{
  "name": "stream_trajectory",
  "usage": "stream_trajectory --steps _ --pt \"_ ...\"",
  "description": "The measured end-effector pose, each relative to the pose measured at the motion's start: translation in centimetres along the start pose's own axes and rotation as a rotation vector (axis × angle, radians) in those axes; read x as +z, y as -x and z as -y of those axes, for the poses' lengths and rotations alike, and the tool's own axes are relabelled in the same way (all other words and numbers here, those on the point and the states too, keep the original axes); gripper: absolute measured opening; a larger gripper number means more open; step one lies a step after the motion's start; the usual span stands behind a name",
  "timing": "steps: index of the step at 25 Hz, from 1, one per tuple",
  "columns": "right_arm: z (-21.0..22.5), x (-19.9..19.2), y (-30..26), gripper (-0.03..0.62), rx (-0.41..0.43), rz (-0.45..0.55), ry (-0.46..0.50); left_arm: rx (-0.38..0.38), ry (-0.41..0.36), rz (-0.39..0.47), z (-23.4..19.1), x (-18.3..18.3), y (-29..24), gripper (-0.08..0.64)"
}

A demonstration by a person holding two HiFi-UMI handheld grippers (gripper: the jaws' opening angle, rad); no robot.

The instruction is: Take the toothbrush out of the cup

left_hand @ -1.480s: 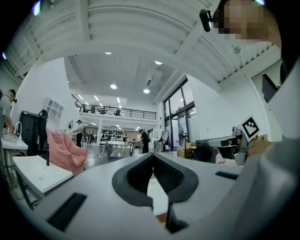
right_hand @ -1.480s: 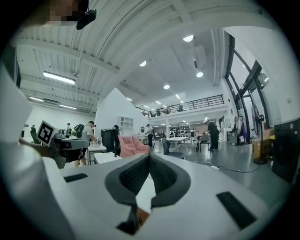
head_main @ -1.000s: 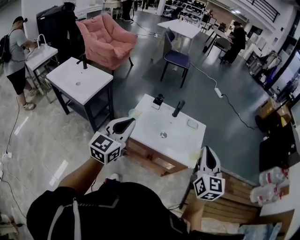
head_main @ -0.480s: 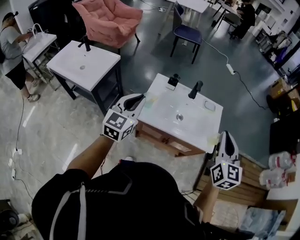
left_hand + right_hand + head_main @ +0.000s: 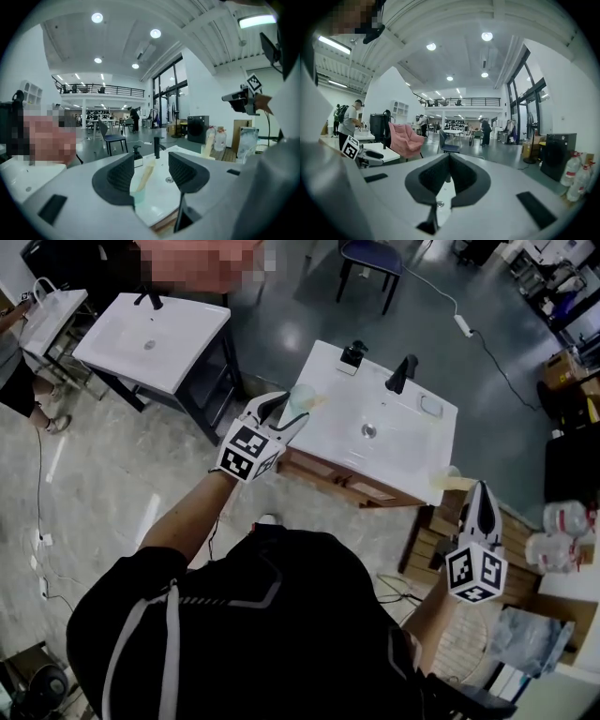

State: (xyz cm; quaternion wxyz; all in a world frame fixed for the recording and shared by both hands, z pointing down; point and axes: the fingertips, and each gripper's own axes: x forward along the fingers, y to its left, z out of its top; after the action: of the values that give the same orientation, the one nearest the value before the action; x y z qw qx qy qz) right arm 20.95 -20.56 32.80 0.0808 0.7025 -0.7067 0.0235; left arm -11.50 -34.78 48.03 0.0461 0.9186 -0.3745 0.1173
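Jaws on the left gripper (image 5: 150,174), just spread wide, flanked a likely light, stiff cream plastic toothbrush (image 5: 146,174), grippable at one o'clock above the translucent green cup (image 5: 138,197).

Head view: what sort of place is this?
Likely an open test hall, not a bathroom: a freestanding washbasin and second washbasin on polished floor, a blue chair, a mezzanine railing.

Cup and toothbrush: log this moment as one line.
left gripper: jaws just opening | cup holding toothbrush: seen between jaws, ungripped | right gripper: shut, empty
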Motion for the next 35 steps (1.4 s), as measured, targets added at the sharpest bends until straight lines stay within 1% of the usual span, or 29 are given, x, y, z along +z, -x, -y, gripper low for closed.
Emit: stream_trajectory --steps 2,4,7,12,14,16,20,22,24,28,31,35 --pt "-0.1 -0.5 -0.2 0.006 -0.018 -0.013 -0.015 0.009 -0.023 -0.020 -0.7 -1.4 -1.2 0.216" --pt "-0.3 -1.0 -0.2 0.006 -0.034 -0.021 -0.030 0.018 -0.033 -0.021 -1.2 -2.3 -2.1 0.215" --pt "-0.9 -1.6 -0.2 0.006 -0.049 -0.042 -0.024 -0.001 -0.035 -0.042 -1.5 -3.6 -3.1 0.216" --pt "-0.7 -1.3 0.5 0.006 -0.118 -0.031 -0.041 -0.052 -0.059 -0.156 -1.4 -6.8 -5.3 0.216" --pt "-0.8 -1.1 0.8 0.006 -0.137 -0.039 -0.030 -0.057 -0.068 -0.171 -1.6 -7.9 -6.0 0.216" --pt "-1.0 -1.1 0.8 0.006 -0.143 -0.054 -0.020 -0.058 -0.081 -0.176 -1.8 -8.7 -7.0 0.216" --pt "-1.6 -1.5 0.8 0.006 -0.124 -0.071 -0.014 -0.069 -0.080 -0.220 -1.9 -10.4 -8.7 0.218" --pt "-1.4 -1.5 0.7 0.006 -0.116 -0.071 -0.008 -0.063 -0.087 -0.230 -2.0 -10.9 -9.6 0.218" --pt "-0.9 -1.4 0.7 0.006 -0.116 -0.070 -0.007 -0.046 -0.078 -0.229 -2.2 -11.2 -10.2 0.218" --pt "1.1 -1.1 0.9 0.006 -0.132 -0.076 0.013 -0.011 -0.074 -0.212 -2.5 -10.7 -11.2 0.218" --pt "2.0 -1.0 0.8 0.006 -0.134 -0.079 0.013 0.014 -0.059 -0.213 -3.1 -10.7 -11.7 0.218" --pt "3.0 -1.2 0.5 0.006 -0.134 -0.085 0.022 0.007 -0.058 -0.217 -2.6 -10.6 -12.4 0.218"
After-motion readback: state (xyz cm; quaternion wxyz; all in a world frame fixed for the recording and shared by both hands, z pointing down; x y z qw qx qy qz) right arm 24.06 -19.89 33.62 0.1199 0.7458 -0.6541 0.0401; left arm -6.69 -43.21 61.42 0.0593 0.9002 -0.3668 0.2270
